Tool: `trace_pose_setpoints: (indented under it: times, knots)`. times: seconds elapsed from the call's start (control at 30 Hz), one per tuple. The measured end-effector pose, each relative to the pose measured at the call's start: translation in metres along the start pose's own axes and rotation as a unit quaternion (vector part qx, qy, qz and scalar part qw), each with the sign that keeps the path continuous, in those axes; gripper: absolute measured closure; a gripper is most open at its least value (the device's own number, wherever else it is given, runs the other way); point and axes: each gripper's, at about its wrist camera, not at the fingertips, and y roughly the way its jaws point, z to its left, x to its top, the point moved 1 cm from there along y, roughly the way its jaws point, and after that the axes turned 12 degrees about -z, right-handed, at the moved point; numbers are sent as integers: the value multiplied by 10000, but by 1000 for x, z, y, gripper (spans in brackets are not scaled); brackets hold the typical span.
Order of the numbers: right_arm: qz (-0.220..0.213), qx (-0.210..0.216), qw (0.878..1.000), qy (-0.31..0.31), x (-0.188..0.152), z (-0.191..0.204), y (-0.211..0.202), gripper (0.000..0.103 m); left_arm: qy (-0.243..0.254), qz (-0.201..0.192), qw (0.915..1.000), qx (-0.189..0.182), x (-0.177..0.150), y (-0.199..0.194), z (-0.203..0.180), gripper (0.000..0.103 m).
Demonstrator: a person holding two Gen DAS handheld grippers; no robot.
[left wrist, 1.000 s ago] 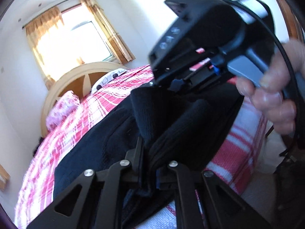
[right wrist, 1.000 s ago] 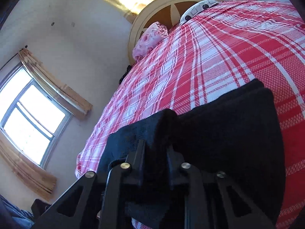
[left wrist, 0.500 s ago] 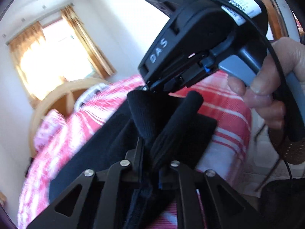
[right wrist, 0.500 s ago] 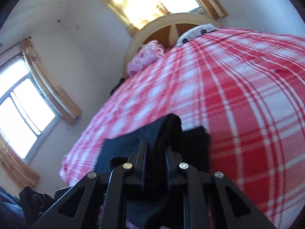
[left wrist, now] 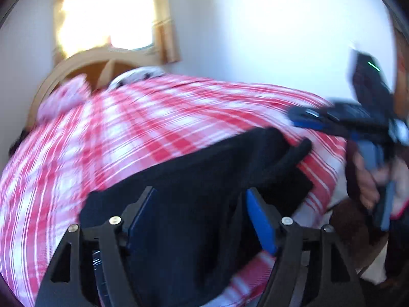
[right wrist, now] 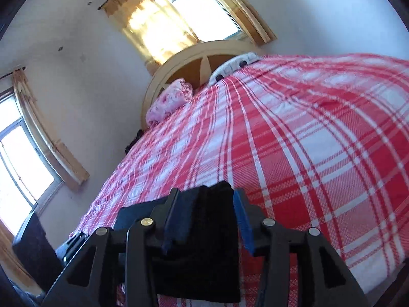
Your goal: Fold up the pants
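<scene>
At the near edge of the bed (right wrist: 319, 138), red-and-white check cover, lie the pants (left wrist: 204, 168), a dark folded stack w/ one rolled end poking toward the bed's right edge; soft, thick fabric, prob. light but floppy, not slippery, so it'll sag and slump if I lift by one layer; best taken at a folded edge or corner, all layers pinched together, both sides at once. My left gripper (left wrist: 202, 209) has its jaws spread wide, released, blue pads either side of the cloth w/ a gap, stack right under and just ahead; left view blurred, so contact unclear. My right gripper (right wrist: 204, 212) also parted, not clenched; a dark fold stands between the pads, nearer the left one.
</scene>
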Motion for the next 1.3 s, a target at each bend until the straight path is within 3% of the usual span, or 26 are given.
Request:
trace_pose_setpoints:
  times: [0.1,0.23,0.33,0.47,0.6,0.67,0.73,0.8,0.9,1.1,1.3]
  knots:
    - [197,195,9981,-542,-5,28,1,58,-458,-75,9988,151,3,-3,19,30]
    - [348,239,9947,-935,-13,54,16,58,-100,-42,9999,-69,-2,-4,5,30]
    - [394,305,9962,-711,-10,55,25,58,124,-109,9998,92,-9,-6,8,30]
    - [947,461,9873,-1193,-32,72,31,58,-262,523,9957,718,-20,16,35,30]
    - [1274,395,9743,-1816,-66,76,15,58,-1087,926,9866,788,-36,28,68,21]
    - [1263,227,9768,-1713,-77,61,10,58,-1240,1020,9835,836,-40,32,73,15]
    - [1013,420,9846,-1359,-79,48,4,58,-1258,1059,9823,897,-40,34,72,13]
    - [1033,428,9875,-1110,-76,44,4,58,-1233,1094,9822,900,-39,31,71,13]
    - [1108,355,9864,-1162,-67,50,4,58,-1151,1120,9818,1010,-33,23,72,13]
    - [608,330,9935,-899,-42,56,3,58,-1322,1077,9772,1268,-29,14,94,11]
    - [811,645,9917,-757,-43,82,32,58,-1269,1160,9719,1609,-35,4,105,11]
